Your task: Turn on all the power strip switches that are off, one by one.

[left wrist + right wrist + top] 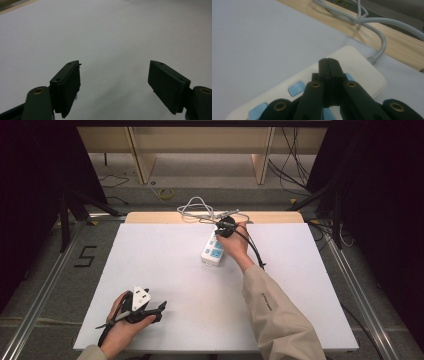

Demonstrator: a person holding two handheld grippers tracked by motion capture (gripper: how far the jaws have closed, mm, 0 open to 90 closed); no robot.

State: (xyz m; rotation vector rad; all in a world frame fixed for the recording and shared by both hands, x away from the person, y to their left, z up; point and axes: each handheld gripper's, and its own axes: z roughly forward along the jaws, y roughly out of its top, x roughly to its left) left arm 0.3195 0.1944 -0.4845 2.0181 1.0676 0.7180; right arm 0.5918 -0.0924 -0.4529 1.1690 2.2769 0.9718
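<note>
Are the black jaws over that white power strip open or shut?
Shut: the right gripper has its jaws pressed together, nothing between, above the power strip.

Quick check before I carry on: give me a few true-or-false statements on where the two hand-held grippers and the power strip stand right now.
1. The right hand-held gripper has its jaws closed over the power strip. True.
2. The left hand-held gripper is clamped on a plug. False: its jaws stand open with nothing between them, over the white table.
3. The power strip's grey cable runs off toward the table's far wooden edge. True.
4. The power strip lies beside the left hand-held gripper. False: it lies near the far edge, under the right one.
</note>
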